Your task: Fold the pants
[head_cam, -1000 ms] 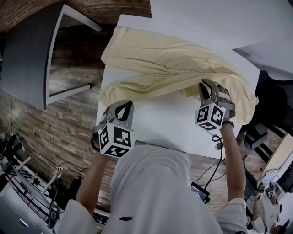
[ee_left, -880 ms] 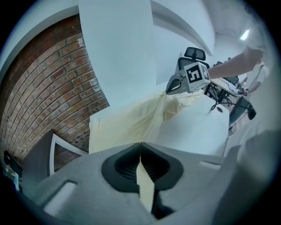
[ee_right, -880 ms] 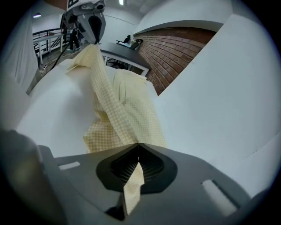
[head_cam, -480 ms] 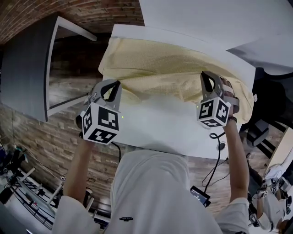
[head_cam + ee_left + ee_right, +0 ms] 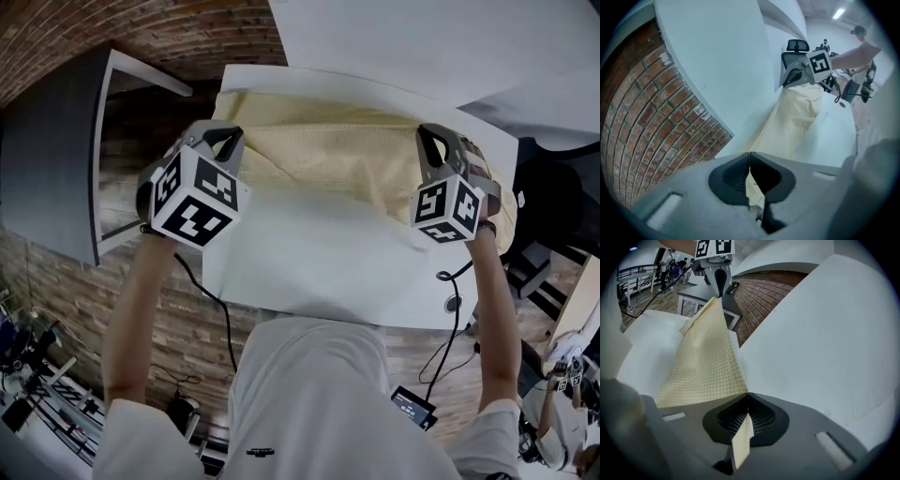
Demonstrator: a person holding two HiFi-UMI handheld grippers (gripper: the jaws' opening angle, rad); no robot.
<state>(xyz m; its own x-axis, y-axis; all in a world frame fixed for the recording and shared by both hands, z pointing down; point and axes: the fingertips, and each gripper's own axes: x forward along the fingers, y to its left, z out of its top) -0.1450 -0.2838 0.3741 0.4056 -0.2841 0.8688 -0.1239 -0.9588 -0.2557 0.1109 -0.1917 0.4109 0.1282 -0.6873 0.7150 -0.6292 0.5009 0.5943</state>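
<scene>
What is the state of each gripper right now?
Left gripper: closed, holding the yellow pants.
Right gripper: closed, holding the yellow pants too.

Both clamped: left gripper [image 5: 750, 154], right gripper [image 5: 748, 394].

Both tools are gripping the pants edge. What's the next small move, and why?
Probably carry the held edge across toward the far side of the pants. The left tool and right tool are each shut on the cloth, it spans taut between them, and bare table shows on the near side.
</scene>
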